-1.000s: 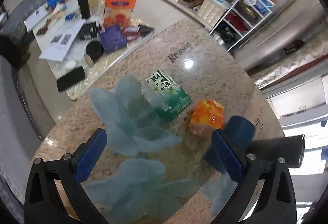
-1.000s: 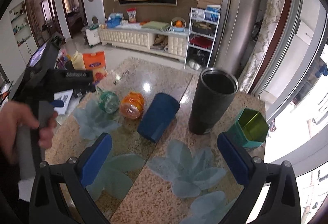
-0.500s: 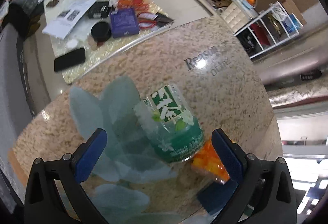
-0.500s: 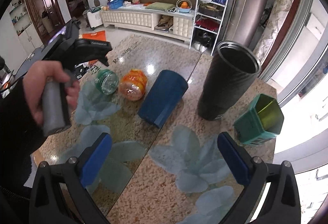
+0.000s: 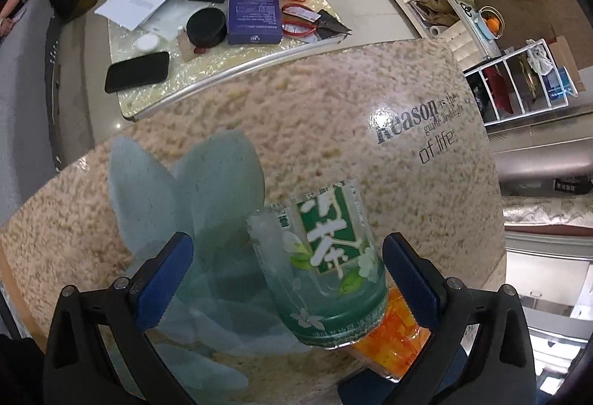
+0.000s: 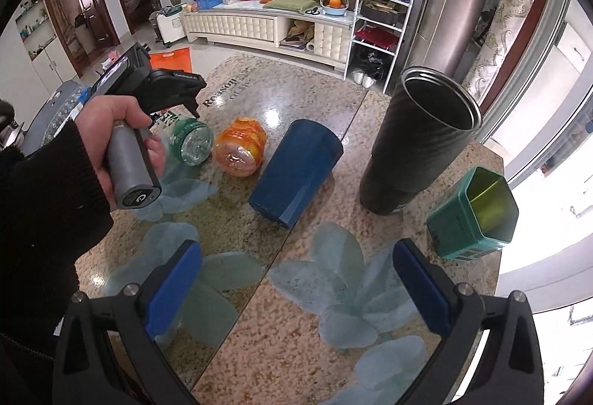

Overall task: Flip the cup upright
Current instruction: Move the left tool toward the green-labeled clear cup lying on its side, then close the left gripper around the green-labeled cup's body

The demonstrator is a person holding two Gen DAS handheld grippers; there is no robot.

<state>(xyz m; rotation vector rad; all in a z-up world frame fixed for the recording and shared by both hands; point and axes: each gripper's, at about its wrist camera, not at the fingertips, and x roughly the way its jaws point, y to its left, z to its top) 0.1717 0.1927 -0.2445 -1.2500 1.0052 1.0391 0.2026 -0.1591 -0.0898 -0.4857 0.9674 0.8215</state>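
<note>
Lying on its side on the table (image 5: 333,116), the green cup (image 5: 326,271) sits between the wide-open left gripper (image 5: 287,275); the right gripper (image 6: 296,279) hangs open, near the blue cup (image 6: 296,168).

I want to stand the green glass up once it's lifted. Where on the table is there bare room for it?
Free: the stone between the green glass and the "Reason" lettering, and the near flower-print patch by the right tongs. Crowded: the row of orange glass, blue cup, black tumbler, green tin.
</note>
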